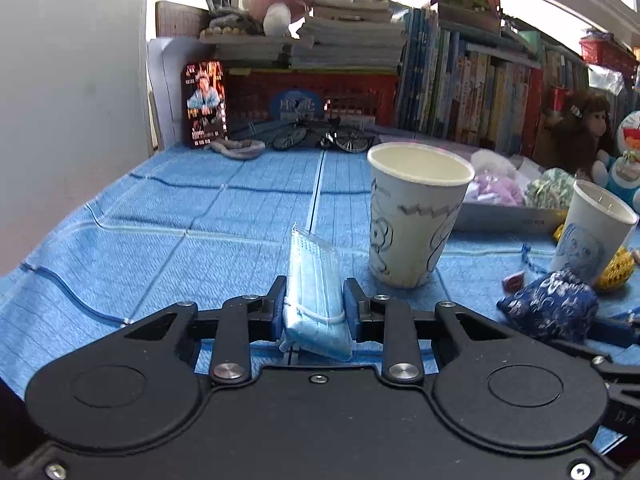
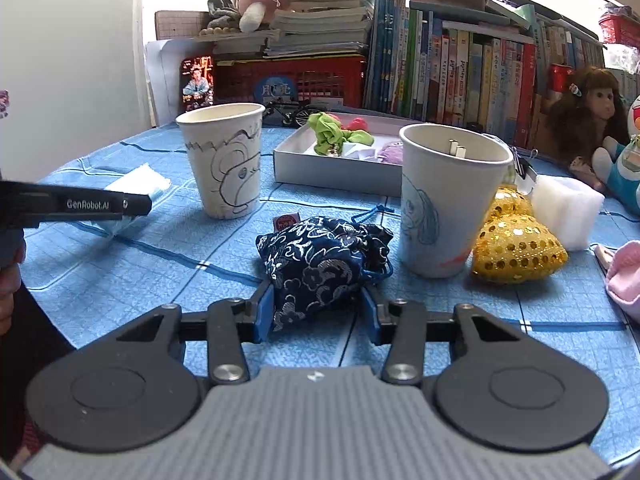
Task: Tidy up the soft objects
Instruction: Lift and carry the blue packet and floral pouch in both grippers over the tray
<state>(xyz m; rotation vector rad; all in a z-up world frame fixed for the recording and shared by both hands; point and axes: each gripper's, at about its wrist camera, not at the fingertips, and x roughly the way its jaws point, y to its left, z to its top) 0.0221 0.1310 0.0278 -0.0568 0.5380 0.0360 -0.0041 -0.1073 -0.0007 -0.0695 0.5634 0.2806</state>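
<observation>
Left tool (image 1: 314, 294): clamped on a folded blue face mask (image 1: 314, 280) in its clear wrapper, pads pressing both long edges; mask low over the blue table (image 1: 160, 220), whether lifted or resting cannot be told from this angle. Right tool (image 2: 318, 306): jaws set either side of a navy brocade drawstring pouch (image 2: 324, 256); left pad touching the cloth, right pad seemingly just short of it, so the grip looks unfinished; pouch lying on the table between the two cups. Paper cup with cartoon drawing (image 2: 224, 160): upright, apparently empty, just right of the mask in the left view. Second paper cup (image 2: 448, 200): upright, small metal pieces showing inside. Shallow white tray (image 2: 320, 168): behind the cups, already holding a green cloth item (image 2: 332, 132), something red and a lilac piece. Loose items right of the second cup: gold sequin pouch (image 2: 516, 240), white foam block (image 2: 568, 212), pink cloth (image 2: 626, 276) at the frame edge. Progress, by judgement: early to middling; a few soft things in the tray, mask and pouch in hand, three or more unsorted.
</observation>
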